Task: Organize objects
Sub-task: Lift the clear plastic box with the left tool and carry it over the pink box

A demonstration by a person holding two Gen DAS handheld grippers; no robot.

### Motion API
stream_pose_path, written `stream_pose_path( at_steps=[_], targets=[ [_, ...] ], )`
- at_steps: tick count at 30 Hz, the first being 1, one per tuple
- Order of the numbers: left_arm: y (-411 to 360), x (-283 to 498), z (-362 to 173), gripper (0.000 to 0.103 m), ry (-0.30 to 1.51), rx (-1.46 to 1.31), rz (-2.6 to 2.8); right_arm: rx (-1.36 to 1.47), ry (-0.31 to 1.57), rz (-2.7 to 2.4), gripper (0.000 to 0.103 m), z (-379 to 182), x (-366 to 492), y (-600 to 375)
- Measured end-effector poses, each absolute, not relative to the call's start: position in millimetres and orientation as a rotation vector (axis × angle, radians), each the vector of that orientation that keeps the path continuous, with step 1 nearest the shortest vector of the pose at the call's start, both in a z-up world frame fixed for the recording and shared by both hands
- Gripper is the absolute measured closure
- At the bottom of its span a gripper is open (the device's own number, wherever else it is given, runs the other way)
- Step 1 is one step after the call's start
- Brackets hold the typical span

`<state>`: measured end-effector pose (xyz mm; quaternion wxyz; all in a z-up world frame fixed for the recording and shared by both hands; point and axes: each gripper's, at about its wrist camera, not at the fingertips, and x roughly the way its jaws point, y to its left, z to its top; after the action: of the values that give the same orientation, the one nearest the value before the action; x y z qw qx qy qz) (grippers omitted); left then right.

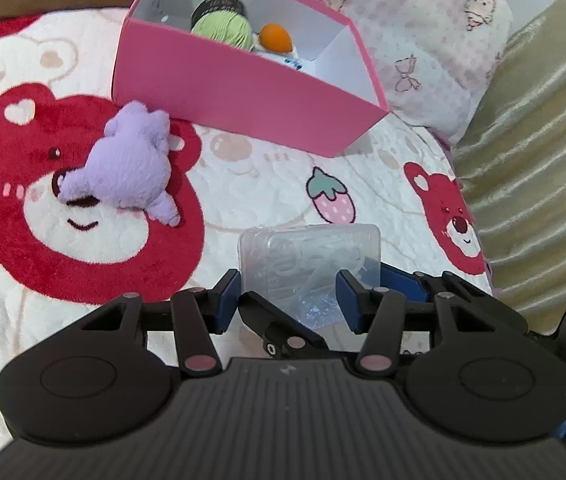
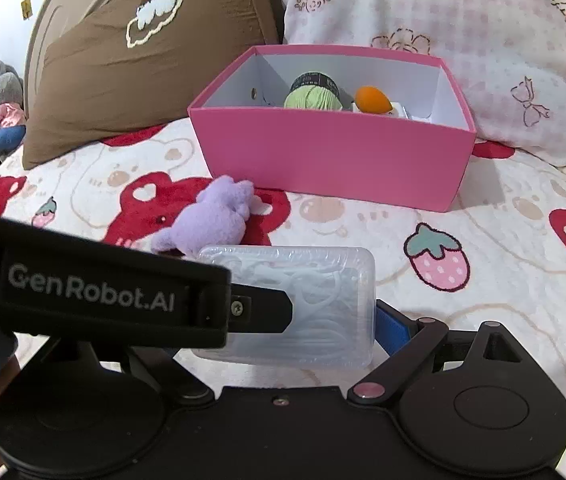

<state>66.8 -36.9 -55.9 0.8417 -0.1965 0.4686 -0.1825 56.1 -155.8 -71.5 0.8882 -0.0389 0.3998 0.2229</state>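
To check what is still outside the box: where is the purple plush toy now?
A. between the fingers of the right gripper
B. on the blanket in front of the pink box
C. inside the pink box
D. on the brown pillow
B: the plush toy lies on the blanket, just before the pink box, with no gripper on it.

Bear-print bed blanket [image 2: 363,240], pink box [image 2: 331,160], purple plush [image 2: 211,224], two pillows [image 2: 131,60]
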Motion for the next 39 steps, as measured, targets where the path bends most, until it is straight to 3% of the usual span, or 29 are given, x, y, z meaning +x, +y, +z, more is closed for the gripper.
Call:
stream_pose_path(
  at_steps=[21, 39],
  targets=[
    [-29.3, 81.5, 6.9, 0.052, 1.061, -0.458, -0.419, -0.055, 0.819, 0.446, 0.009, -13.5, 48.0, -160.7],
    [-7.2, 140.1, 54.8, 0.052, 1.007, -0.513, -0.414, -0.015, 0.787, 0.533, 0.009, 38.4, 104.6, -147.6]
  ],
)
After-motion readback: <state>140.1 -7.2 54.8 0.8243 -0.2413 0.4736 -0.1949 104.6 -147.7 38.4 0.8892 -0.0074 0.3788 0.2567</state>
